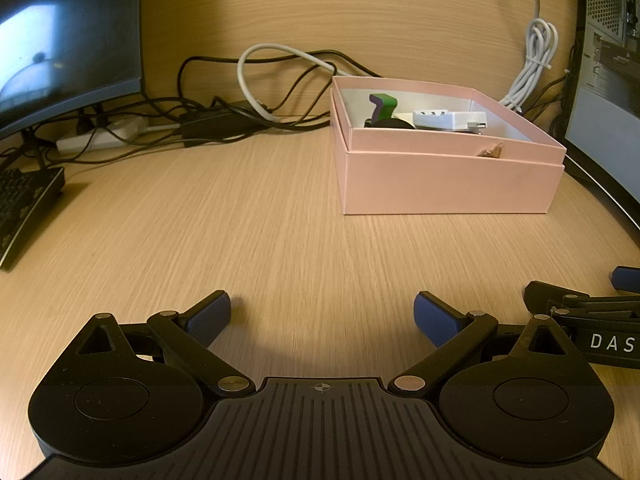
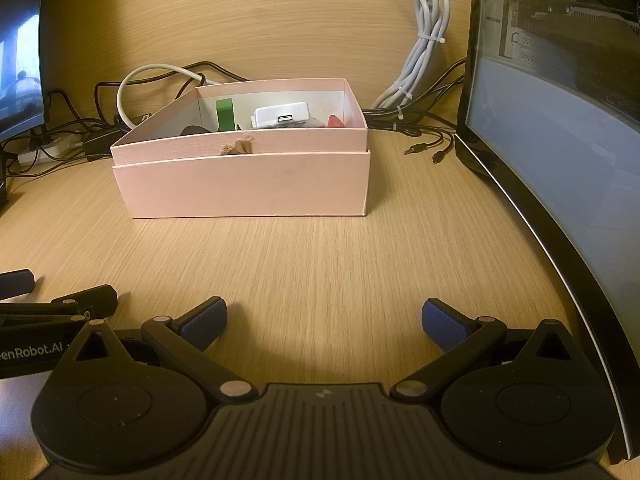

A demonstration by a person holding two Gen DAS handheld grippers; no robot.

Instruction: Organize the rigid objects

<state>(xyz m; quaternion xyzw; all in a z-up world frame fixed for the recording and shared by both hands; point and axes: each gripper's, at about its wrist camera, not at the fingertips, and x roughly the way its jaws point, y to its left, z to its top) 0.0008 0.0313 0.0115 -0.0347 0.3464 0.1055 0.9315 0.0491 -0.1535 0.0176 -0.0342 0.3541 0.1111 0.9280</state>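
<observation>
Rigid objects for sorting lie inside the open pale pink cardboard box [image 2: 248, 184], which sits on the light wood-grain desk [image 2: 320, 264] with its base nested in what looks like its own lid. A torn brown patch [image 2: 237, 146] marks the box's near inner rim. Largest around the desk are the dark curved monitor [image 2: 560, 128] along the right edge and a second dark screen [image 1: 68, 40] at the left, with a black keyboard [image 1: 24, 208] lying below that left screen. Behind the box, a tangle of black cables [image 1: 224, 116] and a white power strip [image 1: 100, 136] lie against the back wall, and a bundled grey-white cable [image 2: 424, 52] hangs down the wall to the box's right. Two loose black plug ends [image 2: 428, 150] lie on the desk between the box and the curved monitor.

Both grippers hover low over the bare desk, well short of the box. The left gripper [image 1: 322, 316] has its blue-padded fingers [image 1: 208, 318] spread wide apart with nothing between them. The right gripper [image 2: 324, 320] is likewise spread wide and empty, just beside the left one.

Inside the box, a white rectangular adapter [image 2: 282, 114] rests toward the back, a green and purple plastic piece [image 1: 382, 106] stands upright to its left, a small black item [image 2: 192, 130], mostly hidden by the rim, lies in front of that, and a small red piece [image 2: 335, 121] peeks up at the right.
</observation>
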